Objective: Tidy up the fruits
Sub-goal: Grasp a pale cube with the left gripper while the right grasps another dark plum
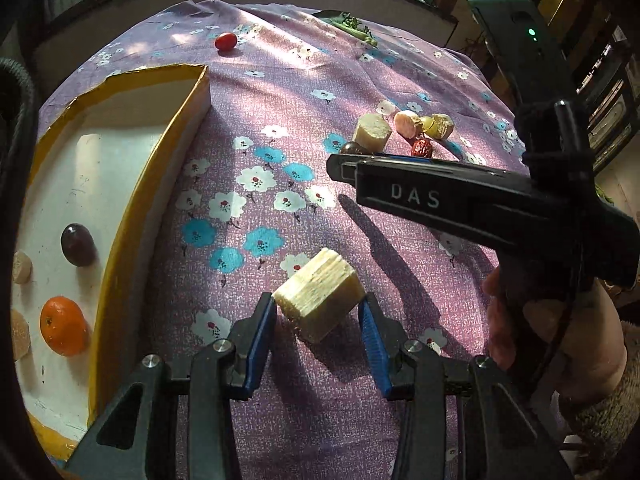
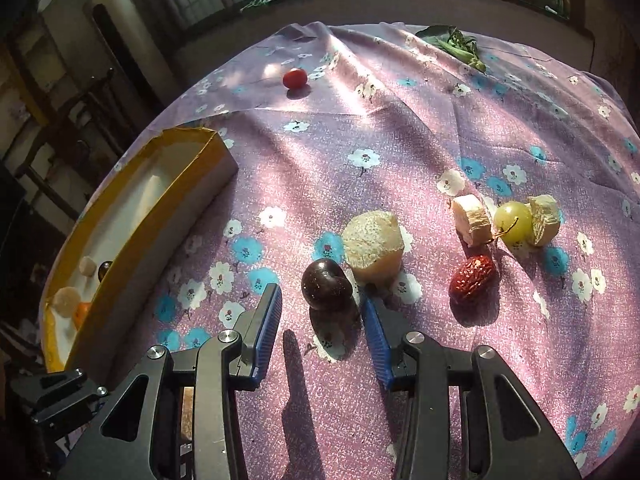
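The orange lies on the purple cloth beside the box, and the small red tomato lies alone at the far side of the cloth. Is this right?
Not quite. The orange lies inside the box, not on the cloth; the left wrist view shows it there. The tomato does lie alone at the far side of the cloth.

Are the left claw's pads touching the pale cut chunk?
Touching. Left wrist view: both pads press the pale cut chunk with no gap at either side.

Both wrist cams close, angled down, share tablecloth (image 1: 304, 92)
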A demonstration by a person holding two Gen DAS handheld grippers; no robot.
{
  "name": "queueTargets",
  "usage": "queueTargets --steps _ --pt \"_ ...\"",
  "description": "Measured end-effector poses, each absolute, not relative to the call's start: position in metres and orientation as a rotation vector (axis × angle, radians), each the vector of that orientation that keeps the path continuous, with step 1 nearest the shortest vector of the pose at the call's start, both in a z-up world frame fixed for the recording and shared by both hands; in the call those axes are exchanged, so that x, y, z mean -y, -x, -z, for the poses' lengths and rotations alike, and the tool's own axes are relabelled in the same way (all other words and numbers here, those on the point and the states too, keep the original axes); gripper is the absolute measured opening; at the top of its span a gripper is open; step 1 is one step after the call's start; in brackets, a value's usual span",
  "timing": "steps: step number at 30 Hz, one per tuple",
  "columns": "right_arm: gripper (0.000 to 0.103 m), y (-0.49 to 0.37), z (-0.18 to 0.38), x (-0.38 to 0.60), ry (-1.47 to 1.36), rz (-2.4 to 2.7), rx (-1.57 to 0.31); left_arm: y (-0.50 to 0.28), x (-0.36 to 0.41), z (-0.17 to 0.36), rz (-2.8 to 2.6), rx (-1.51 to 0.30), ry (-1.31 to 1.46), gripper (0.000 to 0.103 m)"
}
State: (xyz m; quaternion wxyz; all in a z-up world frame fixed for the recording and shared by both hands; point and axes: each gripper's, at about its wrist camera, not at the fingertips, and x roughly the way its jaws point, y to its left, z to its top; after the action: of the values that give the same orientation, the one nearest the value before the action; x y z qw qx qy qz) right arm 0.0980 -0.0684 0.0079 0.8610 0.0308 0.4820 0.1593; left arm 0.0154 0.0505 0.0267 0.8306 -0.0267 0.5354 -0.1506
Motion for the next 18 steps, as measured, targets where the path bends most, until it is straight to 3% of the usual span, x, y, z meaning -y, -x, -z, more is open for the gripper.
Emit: queueTargets --steps 4,18 --pt "0.024 -0.096 -0.007 0.063 0.011 -0.281 -0.986 -0.015 -0.053 -0.026 0.333 -1.138 0.07 0.045" --pt "0.024 -0.017 -0.025 0.096 0.045 -0.219 -0.995 -0.009 -0.058 -0.026 0.367 -1.123 0.065 0.045"
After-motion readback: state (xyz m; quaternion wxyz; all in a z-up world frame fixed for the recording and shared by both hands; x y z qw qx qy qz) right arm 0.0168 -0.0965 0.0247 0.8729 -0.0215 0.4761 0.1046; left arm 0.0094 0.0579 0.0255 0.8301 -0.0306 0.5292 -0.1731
